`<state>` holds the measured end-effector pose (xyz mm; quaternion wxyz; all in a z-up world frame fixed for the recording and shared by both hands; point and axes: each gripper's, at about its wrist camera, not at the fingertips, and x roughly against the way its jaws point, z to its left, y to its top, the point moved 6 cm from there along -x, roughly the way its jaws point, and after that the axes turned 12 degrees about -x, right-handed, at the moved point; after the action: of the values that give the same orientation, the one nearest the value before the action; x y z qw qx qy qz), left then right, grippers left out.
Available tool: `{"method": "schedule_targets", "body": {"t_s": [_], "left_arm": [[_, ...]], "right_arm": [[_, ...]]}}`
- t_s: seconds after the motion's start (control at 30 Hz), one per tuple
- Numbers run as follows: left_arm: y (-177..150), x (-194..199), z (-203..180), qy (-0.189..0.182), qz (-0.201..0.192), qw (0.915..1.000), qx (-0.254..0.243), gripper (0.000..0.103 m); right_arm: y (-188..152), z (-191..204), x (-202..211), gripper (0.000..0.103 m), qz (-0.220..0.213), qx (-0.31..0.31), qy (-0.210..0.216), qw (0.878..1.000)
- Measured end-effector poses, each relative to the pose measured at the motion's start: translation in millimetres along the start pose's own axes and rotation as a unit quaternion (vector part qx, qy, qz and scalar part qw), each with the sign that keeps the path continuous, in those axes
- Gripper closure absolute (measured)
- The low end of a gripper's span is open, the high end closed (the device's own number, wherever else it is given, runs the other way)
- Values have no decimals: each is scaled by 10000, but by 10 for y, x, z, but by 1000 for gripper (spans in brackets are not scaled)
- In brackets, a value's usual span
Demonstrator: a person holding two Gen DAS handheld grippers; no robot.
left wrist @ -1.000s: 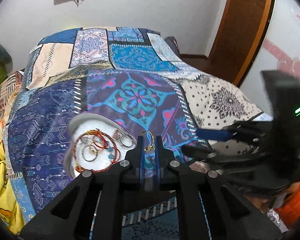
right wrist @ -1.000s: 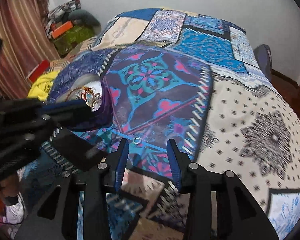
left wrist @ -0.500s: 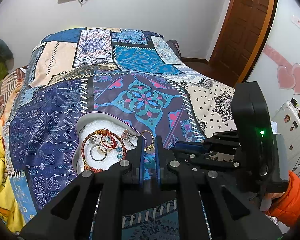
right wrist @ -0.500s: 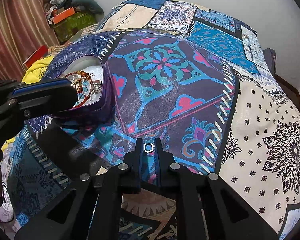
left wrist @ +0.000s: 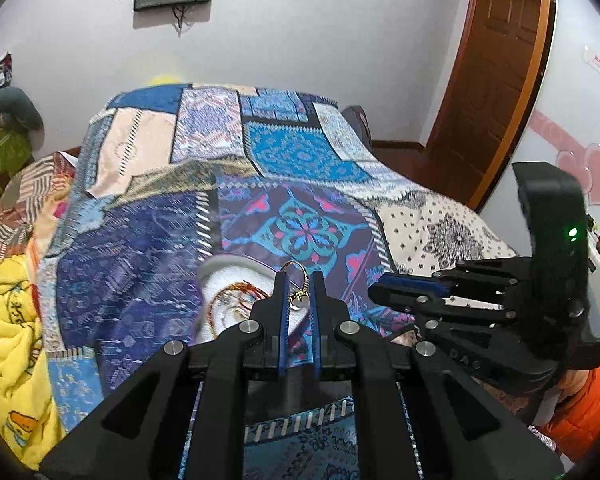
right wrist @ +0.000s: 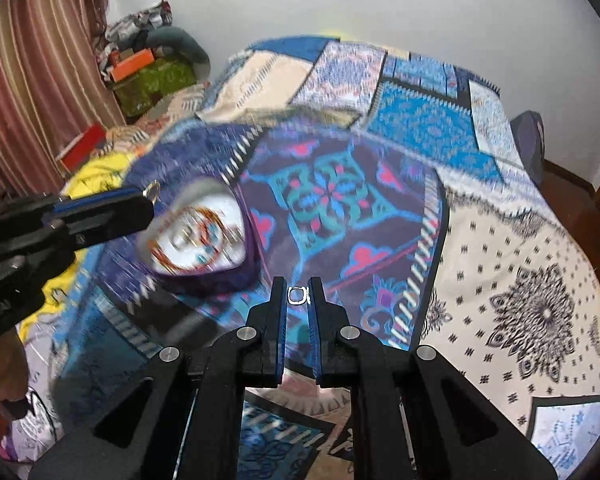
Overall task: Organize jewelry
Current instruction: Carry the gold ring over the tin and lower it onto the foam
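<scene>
Patchwork bed (left wrist: pixel 292 152), heart-shaped tray (right wrist: pixel 204 236) of bangles near its front edge, left tool (left wrist: pixel 299 280) clamping gold ring (left wrist: pixel 298 276), right tool (right wrist: pixel 298 286) clamping silver ring (right wrist: pixel 298 295).

Black plastic left hand-held gripper (left wrist: pixel 298 294), blue finger pads (left wrist: pixel 283 312), silver screws, green light, orange sleeve (left wrist: pixel 584 412)

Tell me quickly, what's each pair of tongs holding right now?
Left tongs shut on gold ring. Right tongs shut on silver ring. Jewelry box open on bedspread, path unobstructed.
</scene>
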<state>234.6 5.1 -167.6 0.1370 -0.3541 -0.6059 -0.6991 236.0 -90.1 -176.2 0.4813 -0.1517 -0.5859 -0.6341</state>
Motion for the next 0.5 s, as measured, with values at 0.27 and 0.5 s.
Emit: {"method": "schedule_targets", "body": {"t_s": [0.27,0.5], "left_arm": [[44,342,251,231,-242,9994,119,95],[-69,388,429,263,-191,9991,257,95]], "right_arm": [[238,318,253,94,-488,28,311,9983],[378,592,264,94,-678,111,537,9962]]}}
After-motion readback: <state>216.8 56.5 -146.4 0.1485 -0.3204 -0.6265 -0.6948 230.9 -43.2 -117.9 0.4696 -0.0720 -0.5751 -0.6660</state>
